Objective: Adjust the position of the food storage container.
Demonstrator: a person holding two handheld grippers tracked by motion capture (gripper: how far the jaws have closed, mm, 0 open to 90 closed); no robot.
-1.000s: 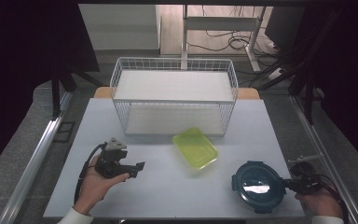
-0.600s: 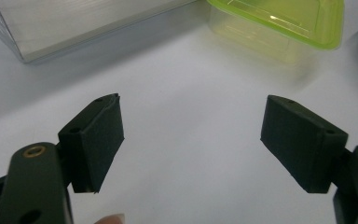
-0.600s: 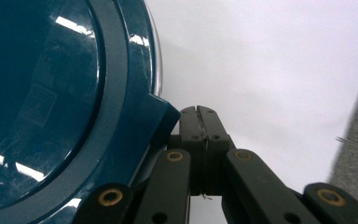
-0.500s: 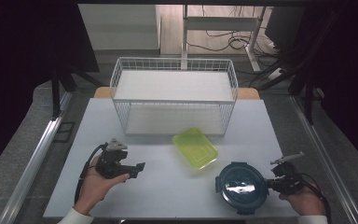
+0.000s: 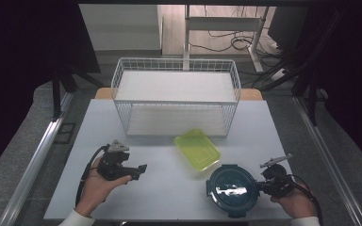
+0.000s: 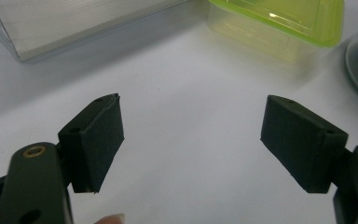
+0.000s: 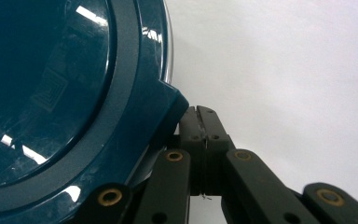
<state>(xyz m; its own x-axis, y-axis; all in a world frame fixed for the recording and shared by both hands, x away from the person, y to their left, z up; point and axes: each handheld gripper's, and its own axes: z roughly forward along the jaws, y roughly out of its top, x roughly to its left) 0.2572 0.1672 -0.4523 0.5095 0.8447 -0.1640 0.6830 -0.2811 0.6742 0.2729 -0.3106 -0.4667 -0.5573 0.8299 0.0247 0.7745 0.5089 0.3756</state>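
A round container with a dark blue lid (image 5: 233, 188) sits near the table's front right. In the right gripper view the lid (image 7: 51, 93) looms large at left. My right gripper (image 5: 260, 186) lies at its right side. This gripper (image 7: 200, 112) is shut, its pads pressed together with nothing between them, tips against the lid's clip. A rectangular container with a yellow-green lid (image 5: 198, 149) rests at the middle of the table. My left gripper (image 5: 139, 172) is held at the front left, open and empty. In its own view the left gripper (image 6: 191, 140) faces the green container (image 6: 279, 23).
A white wire basket (image 5: 176, 60) stands at the back of the white table (image 5: 169, 197); its bottom corner (image 6: 74, 28) shows in the left gripper view. Chair legs and cables lie on the floor beyond.
My right gripper and the round blue container have moved together to the left across the table. The left hand and the green container have stayed put.
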